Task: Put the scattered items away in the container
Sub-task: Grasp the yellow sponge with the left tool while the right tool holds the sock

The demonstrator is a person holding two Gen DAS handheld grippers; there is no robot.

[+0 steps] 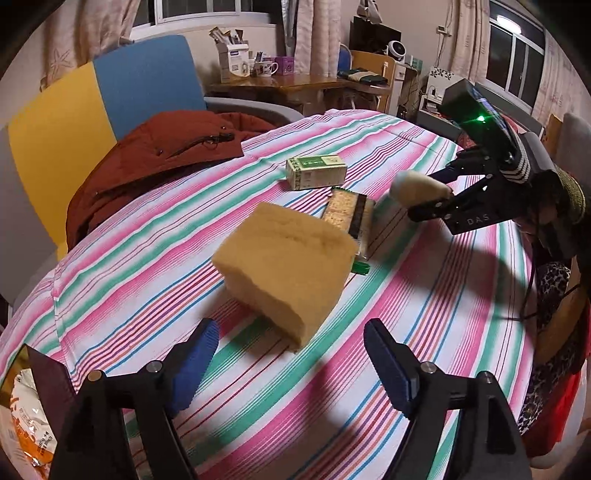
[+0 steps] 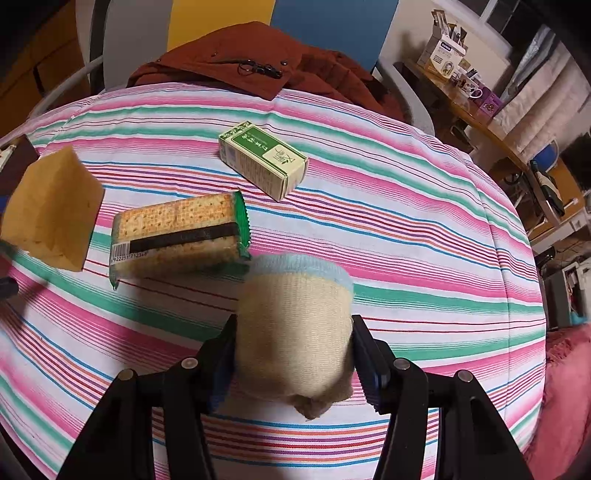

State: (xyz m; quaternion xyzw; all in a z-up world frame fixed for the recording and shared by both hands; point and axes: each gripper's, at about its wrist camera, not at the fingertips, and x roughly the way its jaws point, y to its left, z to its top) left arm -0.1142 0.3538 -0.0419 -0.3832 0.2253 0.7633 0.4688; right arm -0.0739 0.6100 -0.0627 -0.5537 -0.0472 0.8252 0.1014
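Cream rolled sock (image 2: 293, 325) sits pinched in the right gripper (image 2: 293, 354) above the striped cloth (image 2: 424, 229). The left gripper (image 1: 288, 363) gapes empty before the sponge (image 1: 286, 273). No container is visible; the soft sock could slip from the pads.

Home bedroom: striped bedsheet (image 1: 155, 266), curtains (image 1: 317, 26), cluttered desk (image 1: 295, 83) w/ mug (image 1: 266, 68).

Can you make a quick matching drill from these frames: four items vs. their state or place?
1. sock
2. sponge
3. cracker pack
4. green box

A. nearest the red jacket
B. in front of the open left gripper
C. clamped in the right gripper
D. lying between sponge and sock

Pairs: 1-C, 2-B, 3-D, 4-A
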